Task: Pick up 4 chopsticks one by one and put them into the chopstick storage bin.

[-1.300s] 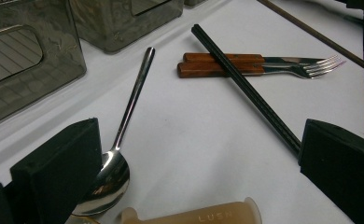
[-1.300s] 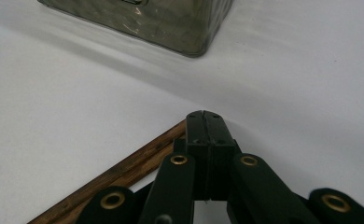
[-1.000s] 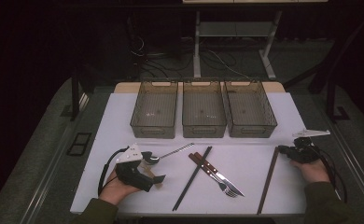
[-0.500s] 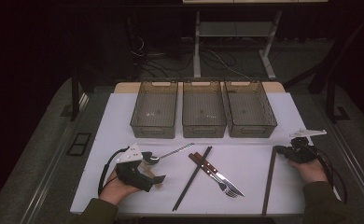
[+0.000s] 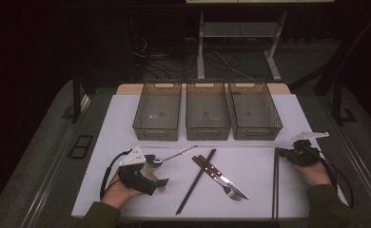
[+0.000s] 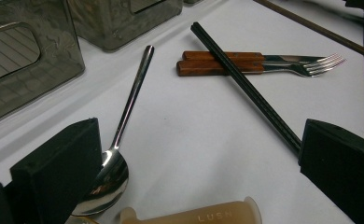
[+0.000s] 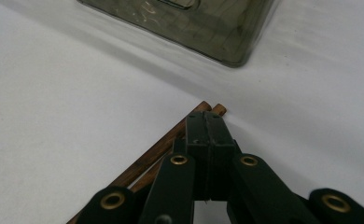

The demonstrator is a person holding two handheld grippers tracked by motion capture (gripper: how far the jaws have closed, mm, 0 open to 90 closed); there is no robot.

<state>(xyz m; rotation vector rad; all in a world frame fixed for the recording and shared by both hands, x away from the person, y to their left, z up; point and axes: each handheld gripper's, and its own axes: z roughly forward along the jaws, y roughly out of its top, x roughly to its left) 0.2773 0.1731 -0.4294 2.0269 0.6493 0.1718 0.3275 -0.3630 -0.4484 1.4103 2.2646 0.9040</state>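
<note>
My left gripper rests on the white table at the near left, jaws open wide. In the left gripper view a steel spoon lies with its bowl against the left jaw. A pair of black chopsticks runs up from the right jaw. They cross a wooden-handled knife and fork. A tan cylindrical piece sits at the bottom edge between the jaws. At the right, my right gripper is shut, pads together, just above the far ends of two brown chopsticks.
Three smoky transparent bins stand in a row behind the cutlery. The spoon, black chopsticks, knife and fork lie mid-table, the brown chopsticks to the right. Table edges are close at both sides.
My right gripper has edged slightly left toward the far end of the brown chopsticks. The left gripper and the cutlery have not moved.
</note>
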